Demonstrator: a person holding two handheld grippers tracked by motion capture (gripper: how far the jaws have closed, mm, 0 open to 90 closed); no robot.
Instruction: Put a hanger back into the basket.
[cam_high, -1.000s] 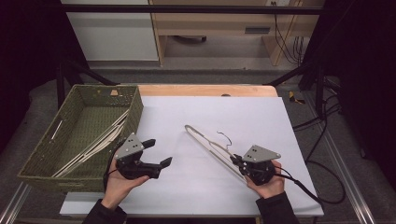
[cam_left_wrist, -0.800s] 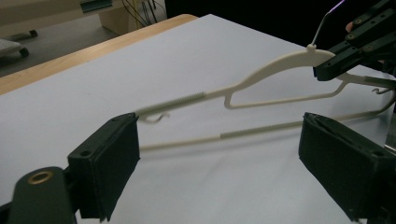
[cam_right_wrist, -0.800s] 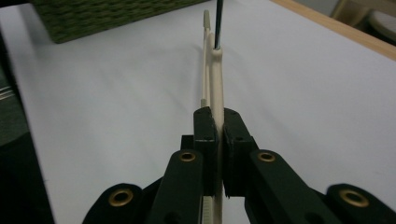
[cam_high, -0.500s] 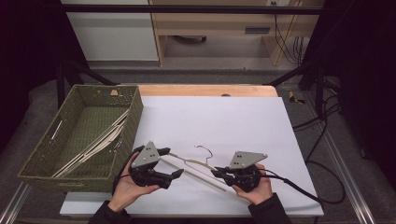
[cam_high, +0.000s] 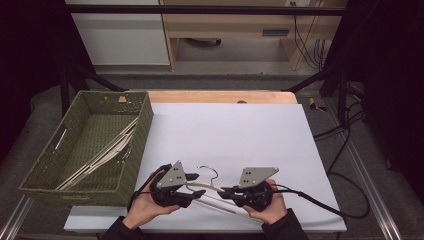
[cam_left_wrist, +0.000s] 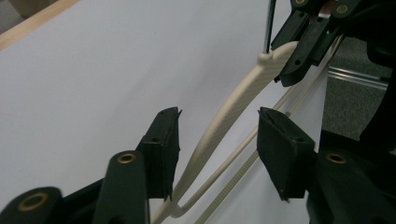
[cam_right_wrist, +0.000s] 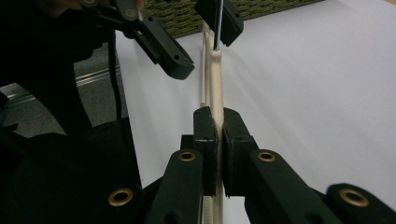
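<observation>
A cream clothes hanger (cam_high: 210, 187) with a thin metal hook (cam_high: 209, 172) hangs just above the white table sheet (cam_high: 235, 135) near its front edge. My right gripper (cam_high: 226, 191) is shut on one arm of the hanger (cam_right_wrist: 215, 74), its pads pinching it in the right gripper view (cam_right_wrist: 218, 116). My left gripper (cam_high: 198, 193) faces it from the left. Its jaws have just been closing and now straddle the hanger's other arm (cam_left_wrist: 224, 116) with gaps on both sides in the left gripper view (cam_left_wrist: 219, 114).
A green woven basket (cam_high: 145, 125) stands at the left edge of the sheet with several more cream hangers (cam_high: 107, 152) lying inside. A black cable (cam_high: 320, 202) trails right from the right gripper. Both hands are close to the table's front edge.
The right gripper carried the hanger leftward and toward the front edge. The left gripper moved right to meet it, and its jaws narrowed around the hanger's arm.
</observation>
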